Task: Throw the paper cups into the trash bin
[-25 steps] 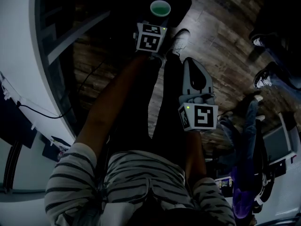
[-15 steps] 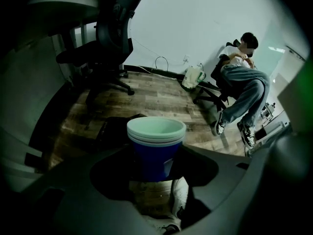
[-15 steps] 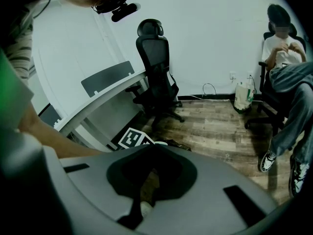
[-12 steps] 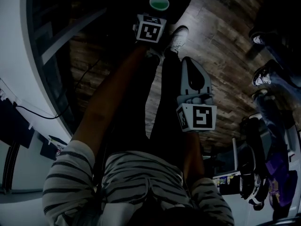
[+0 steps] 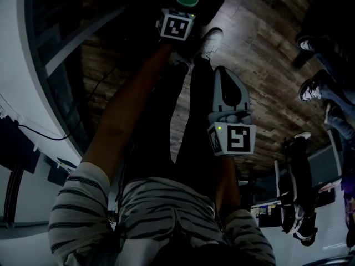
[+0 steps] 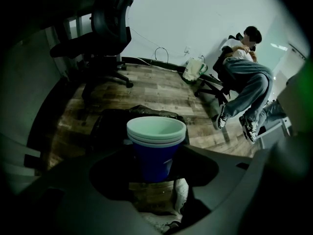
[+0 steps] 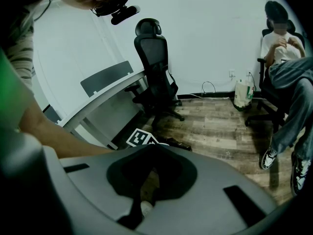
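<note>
Blue paper cups (image 6: 156,133), nested, upright, mouths up, gripped by left tongs (image 6: 155,159), right tongs (image 7: 152,150) closed, empty.

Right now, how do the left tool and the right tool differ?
The left tool grips stacked blue cups; the right tool is shut on nothing. The left tool reaches out toward the dark bin; the right tool hangs nearer the person's body. Both carry marker cubes.

Place: an office is shown.
Seating: a black swivel office chair (image 7: 154,67) is seen at the far left; a person (image 7: 283,48) is seated far right.
Furniture: a grey desk (image 7: 98,105) is set by the white wall (image 7: 205,28).
Floor: wood planks (image 7: 215,126) are laid.
Wiring: cables (image 7: 209,88) are run along the far wall.
</note>
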`<state>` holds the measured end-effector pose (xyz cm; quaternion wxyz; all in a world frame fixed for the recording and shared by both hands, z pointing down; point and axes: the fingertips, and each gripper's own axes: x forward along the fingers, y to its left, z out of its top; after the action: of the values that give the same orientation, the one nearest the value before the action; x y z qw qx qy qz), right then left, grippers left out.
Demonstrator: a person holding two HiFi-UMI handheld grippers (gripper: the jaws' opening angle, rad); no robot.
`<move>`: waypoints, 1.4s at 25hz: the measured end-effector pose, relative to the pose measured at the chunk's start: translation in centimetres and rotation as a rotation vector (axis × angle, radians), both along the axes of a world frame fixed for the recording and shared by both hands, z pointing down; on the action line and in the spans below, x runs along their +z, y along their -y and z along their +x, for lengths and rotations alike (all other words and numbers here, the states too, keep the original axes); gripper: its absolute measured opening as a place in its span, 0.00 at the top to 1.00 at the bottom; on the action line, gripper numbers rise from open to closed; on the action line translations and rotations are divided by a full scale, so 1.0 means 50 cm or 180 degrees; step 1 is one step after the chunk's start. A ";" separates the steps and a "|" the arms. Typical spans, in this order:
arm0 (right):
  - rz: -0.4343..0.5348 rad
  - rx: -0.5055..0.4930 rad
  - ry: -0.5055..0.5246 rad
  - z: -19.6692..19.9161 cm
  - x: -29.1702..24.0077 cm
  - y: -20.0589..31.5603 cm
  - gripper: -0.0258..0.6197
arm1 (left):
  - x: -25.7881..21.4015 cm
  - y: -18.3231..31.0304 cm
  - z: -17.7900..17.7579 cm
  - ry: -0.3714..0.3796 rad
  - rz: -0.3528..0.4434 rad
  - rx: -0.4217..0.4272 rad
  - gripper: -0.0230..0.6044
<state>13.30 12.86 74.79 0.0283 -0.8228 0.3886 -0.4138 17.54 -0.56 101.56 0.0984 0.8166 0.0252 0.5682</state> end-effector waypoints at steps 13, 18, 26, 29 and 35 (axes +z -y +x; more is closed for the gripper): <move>-0.0030 0.0001 0.0043 -0.002 0.019 -0.006 0.94 | 0.045 -0.004 -0.007 0.0125 0.0003 -0.0028 0.51; -0.0031 -0.0018 0.0055 0.000 0.022 -0.002 0.94 | 0.053 -0.001 -0.007 0.0162 0.0000 -0.0043 0.51; -0.0002 -0.0006 0.0070 0.006 0.020 -0.002 0.94 | 0.063 0.009 0.000 0.0175 0.0025 -0.0078 0.51; -0.0004 -0.0008 0.0076 0.003 0.021 -0.002 0.94 | 0.065 0.009 -0.003 0.0181 0.0014 -0.0099 0.51; -0.0003 -0.0006 0.0082 0.007 0.028 -0.003 0.94 | 0.068 0.009 -0.008 0.0218 0.0034 -0.0142 0.51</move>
<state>13.67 12.99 76.19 0.0326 -0.8170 0.3888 -0.4246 17.11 -1.02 104.98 0.1074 0.7975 0.0006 0.5937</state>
